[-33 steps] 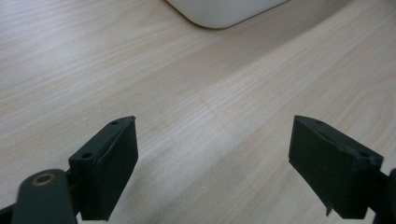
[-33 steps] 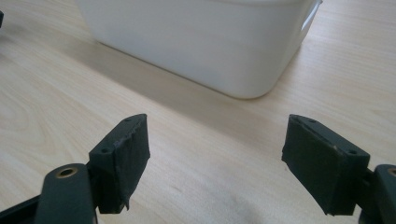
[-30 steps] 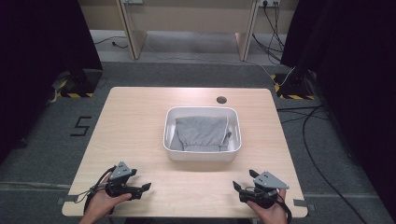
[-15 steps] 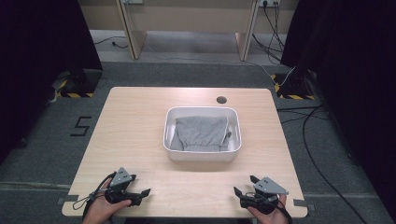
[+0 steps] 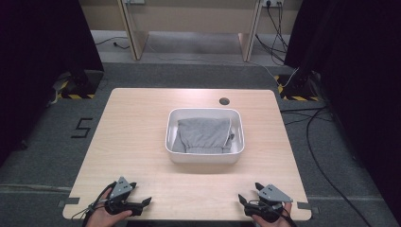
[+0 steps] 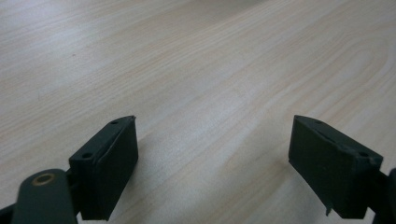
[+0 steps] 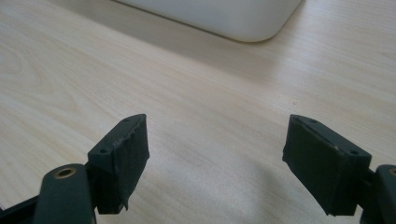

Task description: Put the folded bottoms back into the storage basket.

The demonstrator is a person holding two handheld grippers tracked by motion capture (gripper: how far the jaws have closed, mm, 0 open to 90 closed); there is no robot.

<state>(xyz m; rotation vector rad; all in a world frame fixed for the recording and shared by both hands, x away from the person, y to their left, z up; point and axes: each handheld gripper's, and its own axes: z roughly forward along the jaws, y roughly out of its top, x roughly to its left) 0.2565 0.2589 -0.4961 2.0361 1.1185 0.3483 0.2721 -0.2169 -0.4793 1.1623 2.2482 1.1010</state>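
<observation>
We are holding the left gripper (image 5: 142, 204) low over the near left corner of the table (image 5: 142, 142), its jaws spread wide with nothing between them; in the left gripper view only bare wood is lying under and ahead of the jaws. We are holding the right gripper (image 5: 248, 203) the same way at the near right corner, jaws released and empty, and in the right gripper view the rounded corner of the tub (image 7: 219, 18) is showing just ahead, well clear of the jaws.

Farther out, the white tub (image 5: 204, 157) is sitting in the middle of the table, and the grey cloth (image 5: 203, 135) is lying folded inside it, reaching toward the far and left walls, with a small dark tab sticking out at its right edge. Both grippers are standing well apart from it.

Judging from here, we are risking a few things if we reach in for the cloth. A jaw coming in too low could be catching the tub's near rim and shoving the light tub across the table. Pinching just the top layer could be unfolding the cloth as we lift. Closing the two grippers unevenly could be dragging the cloth over the rim and tipping the tub.
</observation>
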